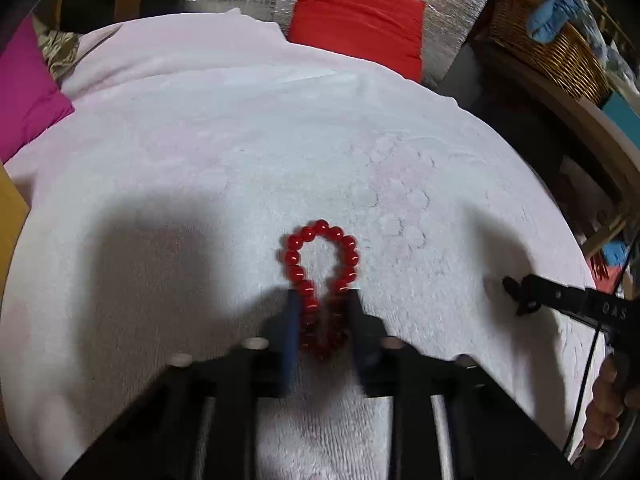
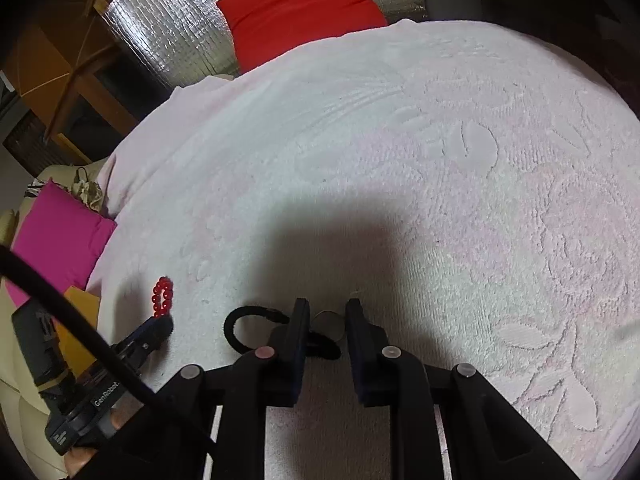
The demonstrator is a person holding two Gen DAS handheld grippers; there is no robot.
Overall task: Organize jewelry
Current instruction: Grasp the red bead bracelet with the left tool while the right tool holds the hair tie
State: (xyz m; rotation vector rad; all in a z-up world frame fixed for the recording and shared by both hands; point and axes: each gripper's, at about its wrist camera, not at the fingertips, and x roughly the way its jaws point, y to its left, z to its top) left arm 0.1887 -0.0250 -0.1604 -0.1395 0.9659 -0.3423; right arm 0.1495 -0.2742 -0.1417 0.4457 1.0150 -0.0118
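Early yet: left gripper (image 1: pixel 322 312) pinches red glass-bead bracelet (image 1: pixel 320 264), right gripper (image 2: pixel 327 316), spread, straddles black fabric hair-tie (image 2: pixel 256 320) at 6 o'clock, nothing sorted.

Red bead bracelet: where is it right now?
The red bead bracelet lies on the pink towel, its near end between the left gripper fingers, left of the right gripper.

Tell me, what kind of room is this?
Probably a lived-in home room, perhaps a bedroom: a pink towel spread as a work surface, red cushion and magenta cushion beside it, a cluttered wicker basket.
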